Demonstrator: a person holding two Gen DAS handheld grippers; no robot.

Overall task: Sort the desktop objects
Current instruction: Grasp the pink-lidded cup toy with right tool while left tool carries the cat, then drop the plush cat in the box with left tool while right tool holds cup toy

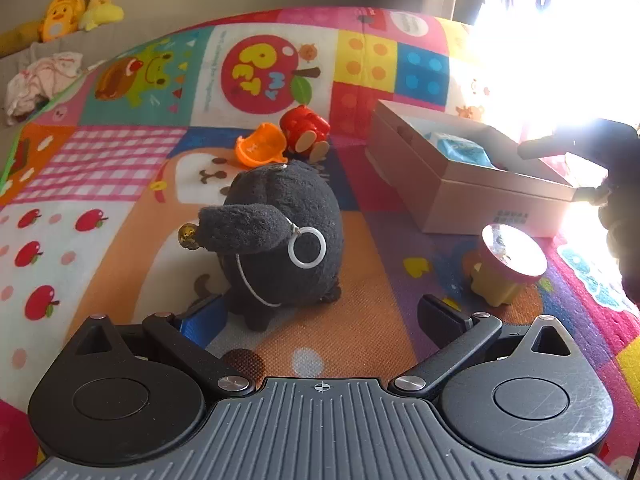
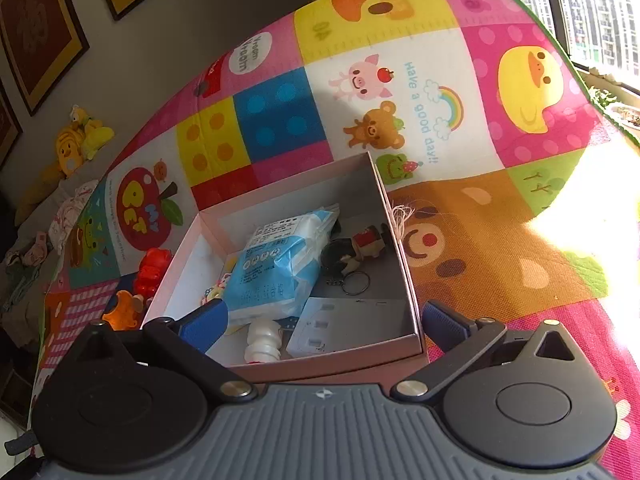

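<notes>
Sitting upright near the middle of the play mat (image 1: 100, 168), the black plush toy (image 1: 284, 240) rests just ahead of the left gripper (image 1: 320, 312), whose jaws are spread wide with nothing between them. A floppy ear with a gold bell (image 1: 188, 237), a white ring (image 1: 306, 247) and a thin white cord hang off the plush's near side; I judge the likeliest slip is a finger catching that cord or ear instead of the body, so the toy dangles or drops on the way to the box (image 1: 460, 200). The soft body may also squash and tip away if the jaws close off-centre.

The box lies toward the mat's right side, already holding a blue tissue pack (image 2: 280, 264), a small figure keychain (image 2: 360, 248), a white bottle-shaped piece (image 2: 262, 338) and a grey flat device (image 2: 352, 324). The right gripper (image 2: 320, 320) hovers over the box's near wall, jaws parted and empty, so it could crowd a drop there.

Beyond the plush lie an orange cup-like toy (image 1: 260, 148) and a red toy (image 1: 306, 128), touching or nearly so. A yellow pot with a shiny pink-rimmed lid (image 1: 508, 264) stands between the left gripper and the box, in the way of a low carry. Glare hides the mat's far right edge.
</notes>
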